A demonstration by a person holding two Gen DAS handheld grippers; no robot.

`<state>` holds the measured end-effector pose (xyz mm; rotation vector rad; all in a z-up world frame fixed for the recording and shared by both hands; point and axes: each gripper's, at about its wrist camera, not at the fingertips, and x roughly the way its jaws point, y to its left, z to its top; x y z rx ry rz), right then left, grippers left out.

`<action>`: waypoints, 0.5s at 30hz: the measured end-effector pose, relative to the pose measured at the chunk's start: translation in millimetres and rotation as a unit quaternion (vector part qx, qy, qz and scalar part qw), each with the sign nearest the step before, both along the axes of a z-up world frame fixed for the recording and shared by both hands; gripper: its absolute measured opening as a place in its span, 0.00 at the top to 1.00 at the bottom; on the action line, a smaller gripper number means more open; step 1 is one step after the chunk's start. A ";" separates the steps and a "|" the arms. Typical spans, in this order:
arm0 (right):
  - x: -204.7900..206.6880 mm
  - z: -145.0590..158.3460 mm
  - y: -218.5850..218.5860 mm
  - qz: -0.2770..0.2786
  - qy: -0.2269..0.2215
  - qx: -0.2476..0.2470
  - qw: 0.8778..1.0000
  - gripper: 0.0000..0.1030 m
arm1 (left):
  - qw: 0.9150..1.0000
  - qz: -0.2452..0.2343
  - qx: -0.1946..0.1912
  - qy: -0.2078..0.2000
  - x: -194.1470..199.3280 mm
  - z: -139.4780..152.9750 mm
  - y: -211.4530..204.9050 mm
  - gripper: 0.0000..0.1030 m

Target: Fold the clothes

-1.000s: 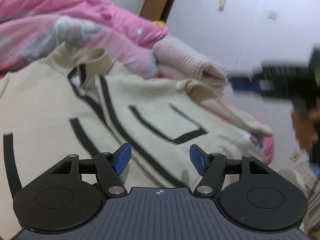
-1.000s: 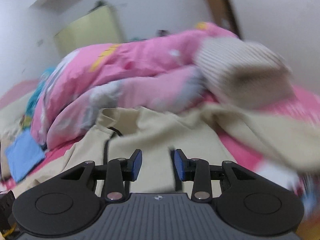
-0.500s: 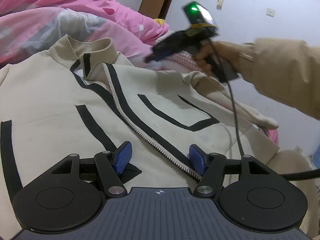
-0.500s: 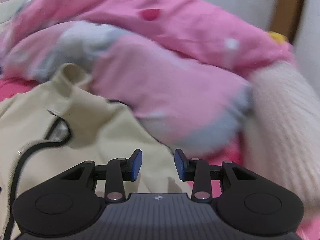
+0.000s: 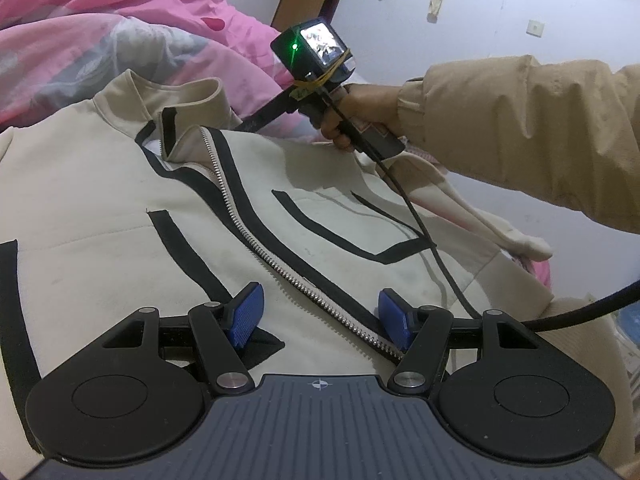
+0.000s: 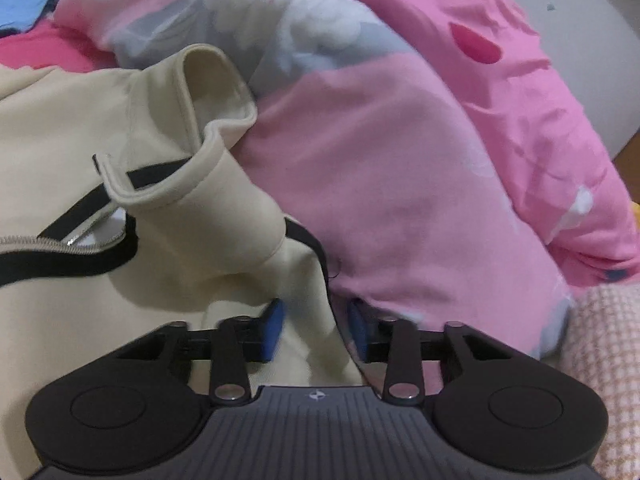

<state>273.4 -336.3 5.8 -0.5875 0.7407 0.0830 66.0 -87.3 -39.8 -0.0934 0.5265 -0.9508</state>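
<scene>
Cream jacket (image 5: pixel 120 208) lies flat at our 12 o'clock. Right gripper (image 6: pixel 316 328) pinches its shoulder edge; left gripper (image 5: pixel 322 316) gapes empty. Thin pinch could slip when we fold.

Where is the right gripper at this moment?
In the left wrist view the right gripper is at the jacket's shoulder, right of its collar, beside the pink quilt.

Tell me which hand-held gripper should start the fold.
Right. The right hand-held gripper straddles the jacket shoulder edge near the collar; the left hand-held gripper hangs open over the zipper.
</scene>
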 end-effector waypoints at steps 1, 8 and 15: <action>-3.7 4.8 -0.1 -0.003 -0.014 0.006 1.000 0.96 | 1.000 0.000 0.000 -0.001 -0.1 -0.1 -0.1 0.38; -12.7 19.2 -14.4 -0.057 -0.102 0.030 0.993 0.96 | 1.000 0.001 0.001 -0.002 -0.4 -0.6 -0.6 0.38; -38.8 46.7 -6.6 -0.059 -0.150 0.080 0.984 0.69 | 1.000 0.000 0.001 -0.003 0.1 -1.1 -0.5 0.38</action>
